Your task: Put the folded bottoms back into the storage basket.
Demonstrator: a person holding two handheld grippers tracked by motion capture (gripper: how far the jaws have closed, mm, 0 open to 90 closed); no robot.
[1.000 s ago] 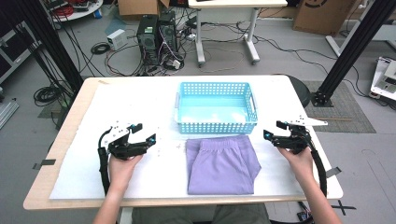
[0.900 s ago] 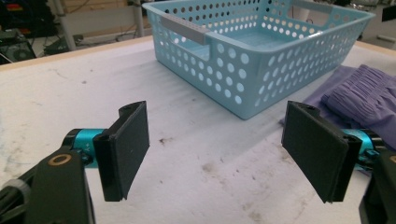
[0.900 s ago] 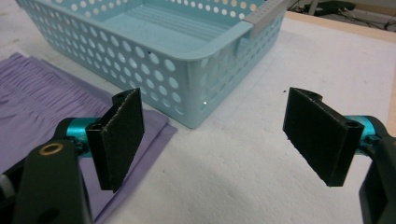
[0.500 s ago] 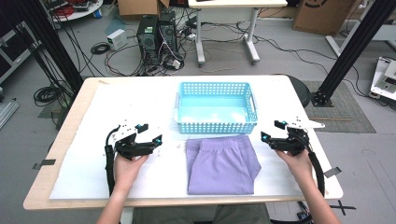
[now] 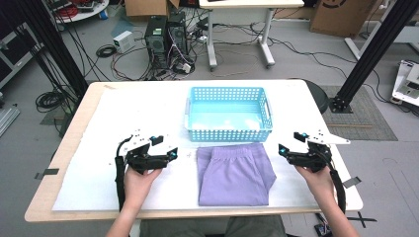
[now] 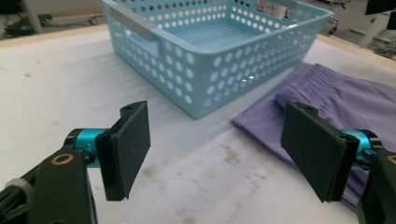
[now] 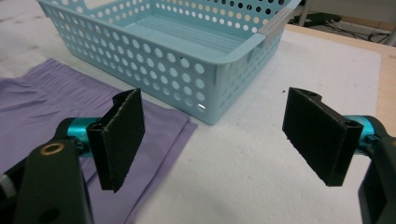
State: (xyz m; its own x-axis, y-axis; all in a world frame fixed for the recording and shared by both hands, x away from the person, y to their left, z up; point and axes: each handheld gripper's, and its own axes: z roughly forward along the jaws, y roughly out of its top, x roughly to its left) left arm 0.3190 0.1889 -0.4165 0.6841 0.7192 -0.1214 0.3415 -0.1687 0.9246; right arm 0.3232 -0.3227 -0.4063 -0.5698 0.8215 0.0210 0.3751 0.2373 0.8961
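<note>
1. A pair of purple shorts [image 5: 235, 173] lies flat on the white cloth [image 5: 99, 148] covering a wooden table [image 5: 64, 153], with the waistband just beside the near wall of a light blue plastic basket [image 5: 229, 114].
2. The left gripper [image 5: 170, 155], held in the person's left hand [image 5: 138, 180], hovers over bare cloth to the left of the shorts, near their left edge without touching them.
3. Its jaws are spread wide with nothing between them; in the left gripper view, a corner of the basket [image 6: 205, 65] and the gathered waistband of the shorts [image 6: 336, 102] show in the gap between the jaws.
4. The right gripper [image 5: 282, 150], held in the right hand [image 5: 316, 178], sits at the shorts' right edge, level with the waistband.
5. Its jaws are likewise released and hold nothing; in the right gripper view, the purple fabric [image 7: 51, 102] lies beneath and beyond one jaw.
6. The basket [image 7: 187, 51] stands empty, its perforated walls upright.
7. Beyond the table, computer towers [image 5: 165, 37] and loose cables [image 5: 123, 54] sit on the grey floor.
</note>
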